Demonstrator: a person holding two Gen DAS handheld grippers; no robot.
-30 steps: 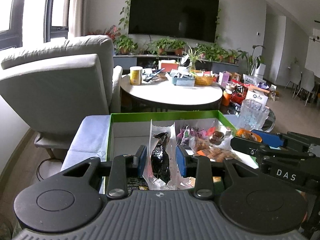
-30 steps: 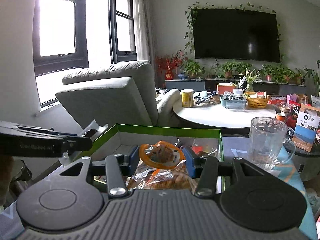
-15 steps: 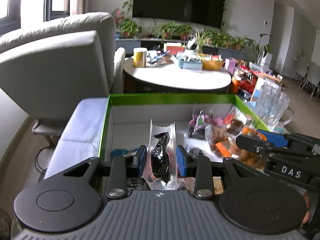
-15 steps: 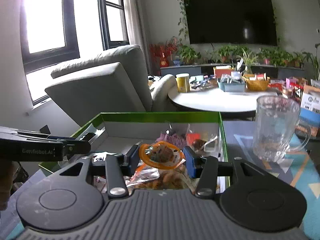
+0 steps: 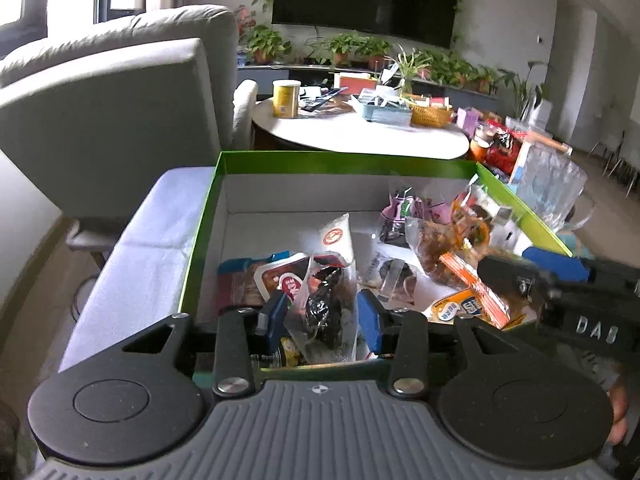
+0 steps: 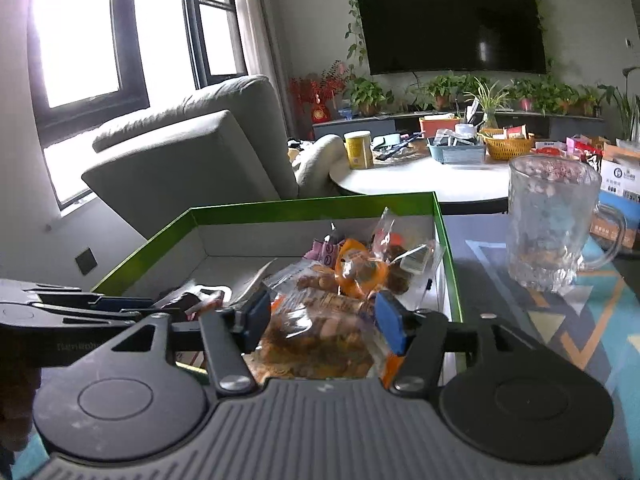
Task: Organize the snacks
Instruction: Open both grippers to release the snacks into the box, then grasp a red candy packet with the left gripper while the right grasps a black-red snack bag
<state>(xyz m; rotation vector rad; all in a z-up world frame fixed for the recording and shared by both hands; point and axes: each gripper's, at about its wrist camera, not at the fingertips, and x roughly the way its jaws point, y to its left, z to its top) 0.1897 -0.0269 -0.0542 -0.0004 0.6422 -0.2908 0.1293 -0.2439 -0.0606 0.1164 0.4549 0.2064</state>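
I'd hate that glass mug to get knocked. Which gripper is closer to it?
Right. The right gripper is over the box's mug-side half; the left gripper works farther from the mug, over the box's other half.

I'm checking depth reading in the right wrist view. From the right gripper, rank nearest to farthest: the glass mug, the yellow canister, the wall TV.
From the right gripper, over the green box:
1. Glass mug, just beyond the box, to the right.
2. Yellow canister, on the round white table, slightly left of centre.
3. Wall TV, on the far wall, upper right.
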